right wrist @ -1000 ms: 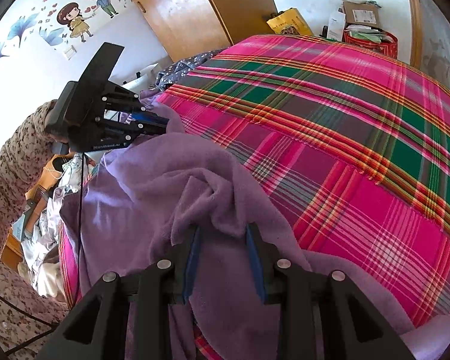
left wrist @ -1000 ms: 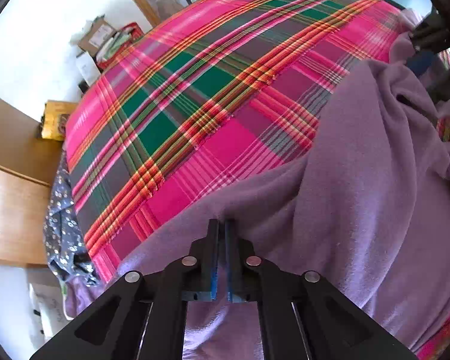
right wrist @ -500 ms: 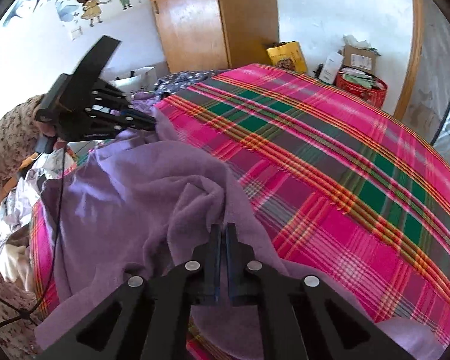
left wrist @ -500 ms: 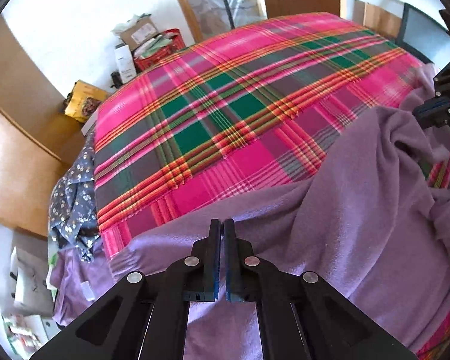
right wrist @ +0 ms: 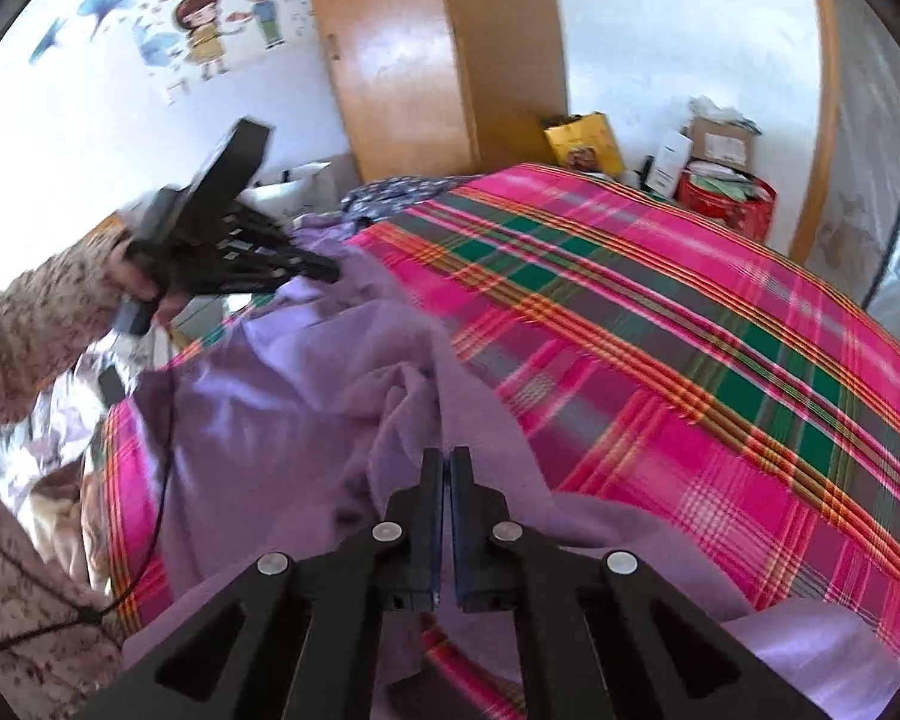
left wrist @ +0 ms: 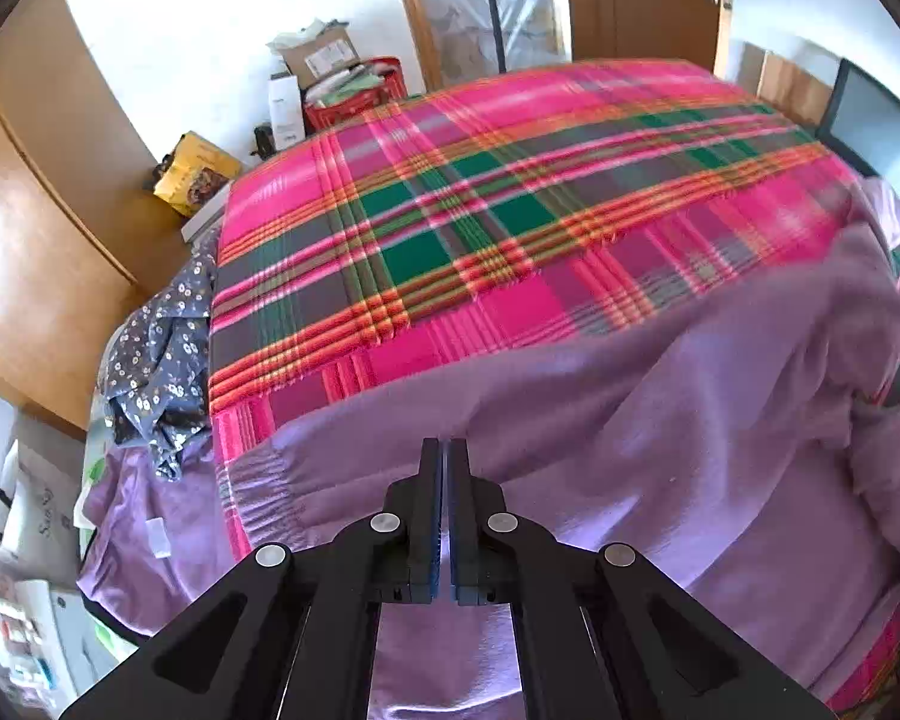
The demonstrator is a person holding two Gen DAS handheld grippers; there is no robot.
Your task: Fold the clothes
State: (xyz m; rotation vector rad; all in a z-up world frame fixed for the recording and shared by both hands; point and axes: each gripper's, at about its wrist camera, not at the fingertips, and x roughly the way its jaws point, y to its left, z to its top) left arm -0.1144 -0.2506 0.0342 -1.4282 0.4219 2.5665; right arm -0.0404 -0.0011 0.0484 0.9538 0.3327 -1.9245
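Observation:
A purple fleece garment [left wrist: 690, 420] lies rumpled over the near side of a bed covered by a pink, green and grey plaid blanket [left wrist: 510, 228]. My left gripper [left wrist: 445, 450] is shut on the garment's edge, which stretches away to the right. In the right wrist view the same garment [right wrist: 282, 396] rises in folds; my right gripper [right wrist: 446, 457] is shut on one fold of it. Further left, a person's hand in a speckled sleeve [right wrist: 36, 312] holds the left gripper [right wrist: 324, 267], clamped on the cloth's far corner.
A dark floral cloth [left wrist: 162, 348] and another purple piece [left wrist: 150, 528] hang off the bed's left side. A red basket [left wrist: 354, 93], a yellow bag [left wrist: 195, 174] and boxes stand by the wall. A wooden wardrobe [right wrist: 444, 48] stands behind the bed [right wrist: 690, 330].
The right gripper's jaws closed on a fold of the purple garment. Both grippers rose and rolled, lifting the cloth, so more of the room shows above the bed.

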